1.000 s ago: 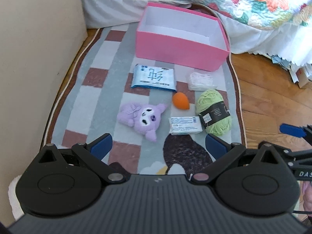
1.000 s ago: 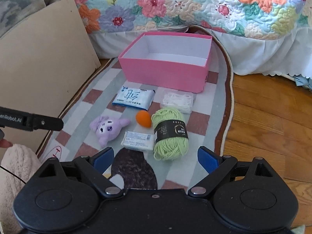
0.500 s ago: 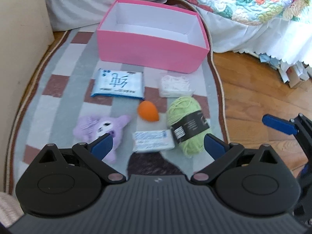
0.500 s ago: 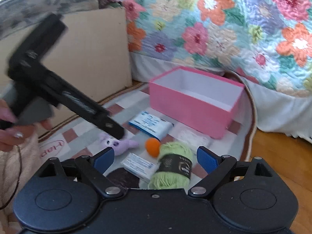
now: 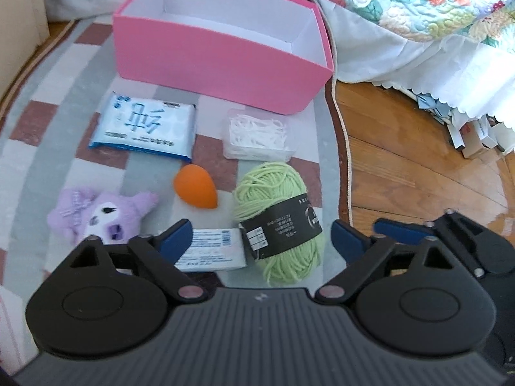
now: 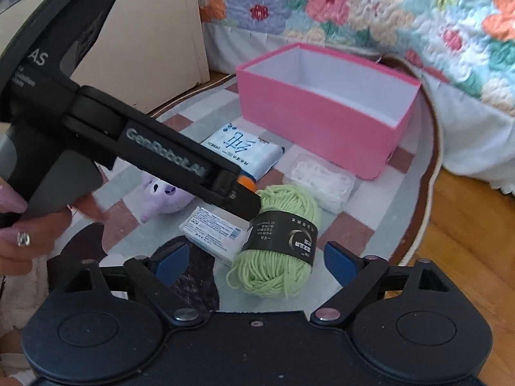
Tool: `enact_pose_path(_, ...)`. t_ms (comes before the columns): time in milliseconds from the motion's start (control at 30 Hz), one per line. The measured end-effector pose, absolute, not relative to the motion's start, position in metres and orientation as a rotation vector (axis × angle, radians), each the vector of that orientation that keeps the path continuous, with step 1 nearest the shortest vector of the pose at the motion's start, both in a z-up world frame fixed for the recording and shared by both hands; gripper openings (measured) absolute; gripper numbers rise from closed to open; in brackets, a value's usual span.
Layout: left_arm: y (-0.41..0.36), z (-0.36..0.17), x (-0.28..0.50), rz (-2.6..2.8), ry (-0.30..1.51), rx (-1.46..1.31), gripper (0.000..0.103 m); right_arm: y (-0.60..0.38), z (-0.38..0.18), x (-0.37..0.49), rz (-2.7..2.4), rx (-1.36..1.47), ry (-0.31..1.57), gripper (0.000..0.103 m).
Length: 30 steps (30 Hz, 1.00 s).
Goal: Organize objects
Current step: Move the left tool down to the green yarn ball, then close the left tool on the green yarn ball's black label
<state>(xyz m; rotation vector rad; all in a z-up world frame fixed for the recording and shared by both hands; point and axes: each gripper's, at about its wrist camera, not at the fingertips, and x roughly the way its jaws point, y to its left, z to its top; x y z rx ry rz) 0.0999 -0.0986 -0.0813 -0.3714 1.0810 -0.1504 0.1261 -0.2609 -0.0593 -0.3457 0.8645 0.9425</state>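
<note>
Two grippers hover over small things on a rug.
Left gripper [image 5: 259, 239] and right gripper [image 6: 254, 259]: fingers wide, closing, holding nothing; green yarn [image 6: 278, 246] lies between them, near the pink box [image 5: 222, 61].

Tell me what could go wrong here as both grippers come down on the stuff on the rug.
Both grippers aim at the same spot: the left gripper already reaches across beside the green yarn, so they may collide. Its closing jaws could also catch the white packet along with the yarn, since the two touch.
</note>
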Motion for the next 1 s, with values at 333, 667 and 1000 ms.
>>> enact_pose_path(333,-0.096,-0.118,0.109,-0.211,1.095,-0.476,0.064,-0.248,-0.091,0.158,0.912,-0.366,0.965,0.088)
enact_pose_path(667,-0.090,-0.146,0.111,-0.249,1.095,-0.584,0.055,-0.235,-0.104,0.169,0.971,-0.422,0.996,0.082)
enact_pose_path(1000,-0.096,-0.157,0.108,-0.251,1.086,-0.588,0.055,-0.247,-0.121,0.171,0.961,-0.372,1.005,0.072)
